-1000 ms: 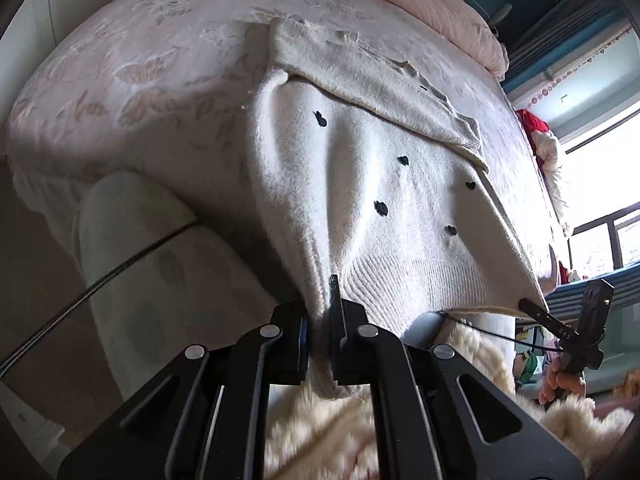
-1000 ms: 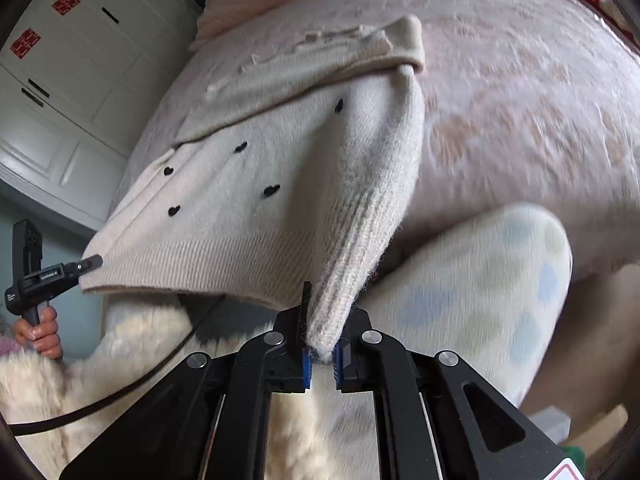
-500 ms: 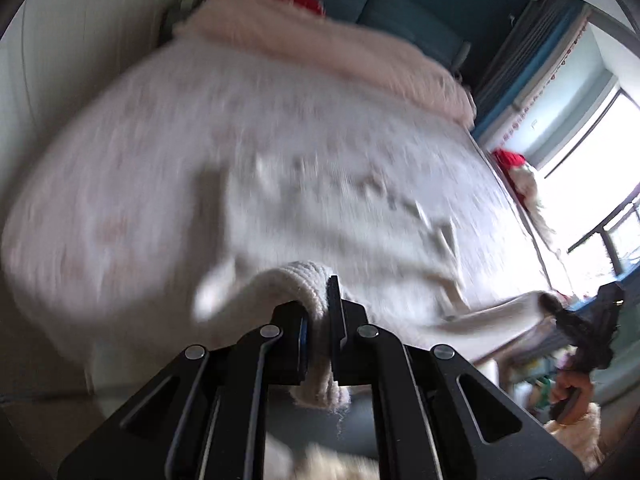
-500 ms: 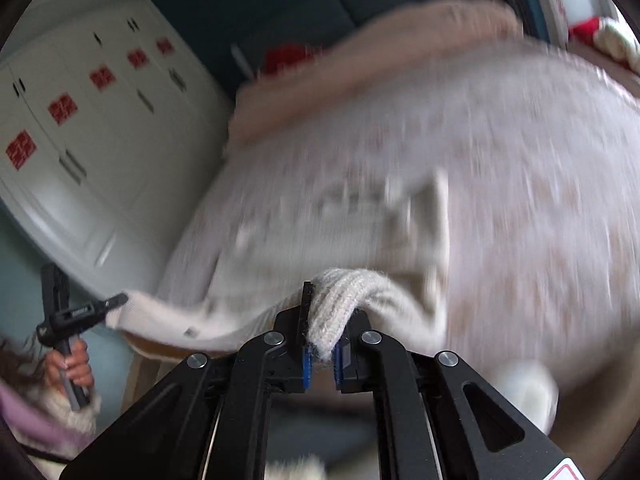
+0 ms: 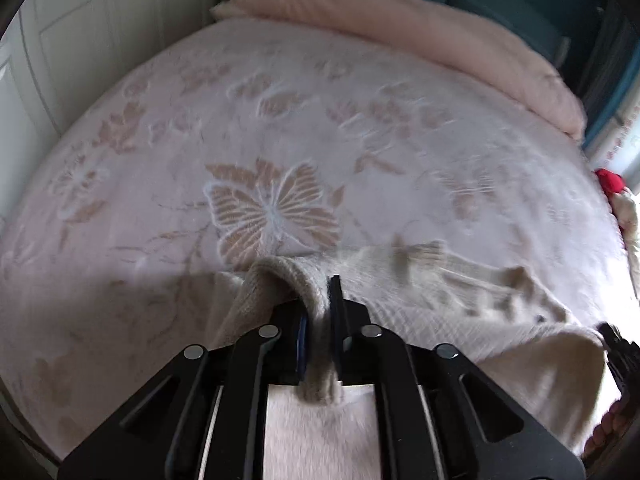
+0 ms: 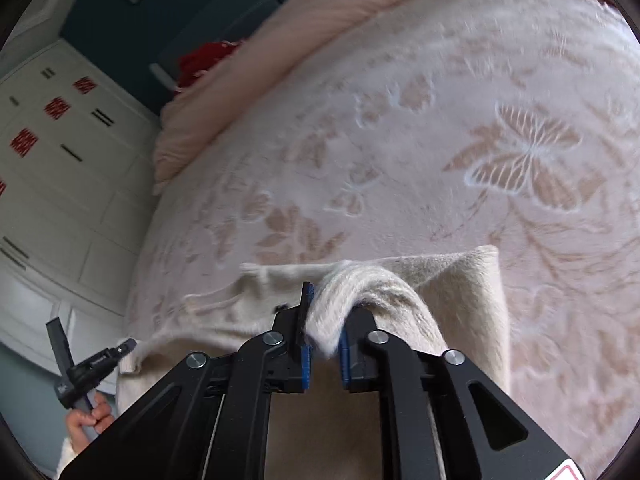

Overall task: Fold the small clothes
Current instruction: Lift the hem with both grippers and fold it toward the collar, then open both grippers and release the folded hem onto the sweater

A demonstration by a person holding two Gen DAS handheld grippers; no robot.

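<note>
1. My left gripper (image 5: 318,316) is clamped on a bunched hem corner of the cream sweater (image 5: 460,304); my right gripper (image 6: 324,320) is clamped on the opposite ribbed hem corner
2. Step in hand, as I judge it: carrying the hem up over the sweater body to fold it in half on the bedspread (image 5: 272,128)
3. Next move calls for lowering both corners level onto the upper edge, then releasing together
4. Only the right wrist view shows the white wardrobe (image 6: 60,168); only the left wrist view shows the bright window side
5. Farthest, a pink duvet (image 5: 420,32) lies across the bed head
</note>
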